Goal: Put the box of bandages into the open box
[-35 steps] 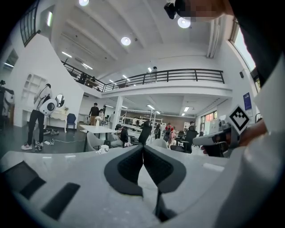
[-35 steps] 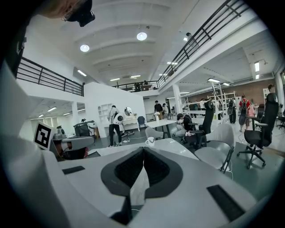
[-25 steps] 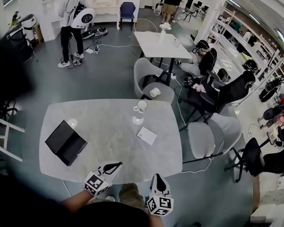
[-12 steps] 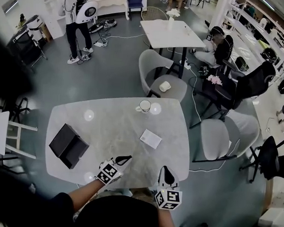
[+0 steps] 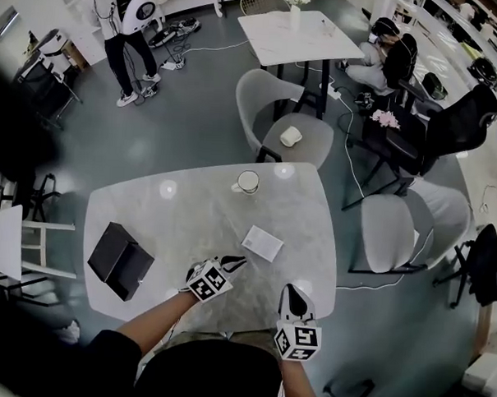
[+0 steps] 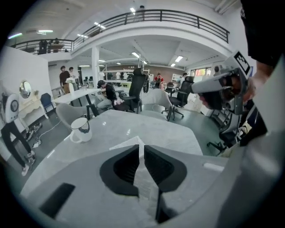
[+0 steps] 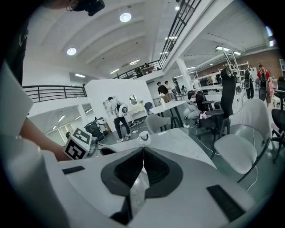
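Observation:
The box of bandages (image 5: 263,243) is a flat white box lying on the grey table (image 5: 182,215), right of its middle. The open box (image 5: 120,260) is black and sits near the table's left edge. My left gripper (image 5: 239,261) is shut and empty, with its tips a short way left of and nearer than the white box. In the left gripper view the closed jaws (image 6: 142,149) point at the white box (image 6: 126,143) just beyond them. My right gripper (image 5: 294,293) hovers over the table's near right edge, shut with nothing in it (image 7: 143,149).
A white mug (image 5: 247,182) stands near the table's far edge. Grey chairs are behind the table (image 5: 288,129) and to its right (image 5: 395,229). A small white stand (image 5: 6,242) is off the left side. People are farther back in the room.
My left gripper has moved forward over the table toward the white box. The right gripper has shifted slightly right. Both have stayed shut.

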A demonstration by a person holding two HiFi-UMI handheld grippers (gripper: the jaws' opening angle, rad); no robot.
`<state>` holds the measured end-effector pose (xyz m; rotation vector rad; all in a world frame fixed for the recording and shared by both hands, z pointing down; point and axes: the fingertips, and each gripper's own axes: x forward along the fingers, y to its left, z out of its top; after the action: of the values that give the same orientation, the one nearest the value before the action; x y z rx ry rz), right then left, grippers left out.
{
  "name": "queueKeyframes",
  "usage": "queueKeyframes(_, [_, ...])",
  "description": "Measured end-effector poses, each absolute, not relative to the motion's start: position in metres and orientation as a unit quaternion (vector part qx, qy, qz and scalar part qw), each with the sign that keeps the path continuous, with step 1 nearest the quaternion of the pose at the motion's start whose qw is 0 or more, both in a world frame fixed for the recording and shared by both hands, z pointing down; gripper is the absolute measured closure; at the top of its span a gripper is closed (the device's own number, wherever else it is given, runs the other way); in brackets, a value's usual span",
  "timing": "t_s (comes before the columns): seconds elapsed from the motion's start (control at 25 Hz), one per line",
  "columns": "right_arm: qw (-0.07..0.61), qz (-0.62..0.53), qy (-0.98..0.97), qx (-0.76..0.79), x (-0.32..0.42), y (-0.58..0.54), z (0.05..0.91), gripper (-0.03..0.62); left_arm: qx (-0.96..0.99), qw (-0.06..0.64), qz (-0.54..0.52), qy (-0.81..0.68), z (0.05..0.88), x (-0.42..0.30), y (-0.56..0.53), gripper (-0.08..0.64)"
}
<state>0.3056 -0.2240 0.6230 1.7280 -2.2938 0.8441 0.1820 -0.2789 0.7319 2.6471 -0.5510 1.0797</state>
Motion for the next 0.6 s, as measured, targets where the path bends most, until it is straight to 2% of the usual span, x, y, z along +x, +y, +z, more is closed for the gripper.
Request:
queueKeyframes(0.04, [0.073, 0.283, -0.764, 0.575, 0.308, -0.228, 0.627, 0.58, 0.902, 0.111, 0.38, -0.174, 0.738, 0.188, -0.282, 0.524])
queueKeyframes(0.2, [0.074, 0.303, -0.761, 0.569, 0.312, -0.237, 0.643, 0.58, 0.892, 0.077, 0.432, -0.104, 0.759, 0.203, -0.291, 0.334])
queueKeyframes(0.36, [0.081, 0.312, -0.758, 0.568, 0.319, -0.24, 0.65, 0.58, 0.9, -0.012, 0.429, -0.074, 0.757, 0.224, -0.312, 0.271])
queueKeyframes(0.6, [0.094, 0.318, -0.755, 0.566, 0.334, -0.238, 0.667, 0.58, 0.861, -0.069, 0.502, 0.03, 0.795, 0.242, -0.319, 0.177])
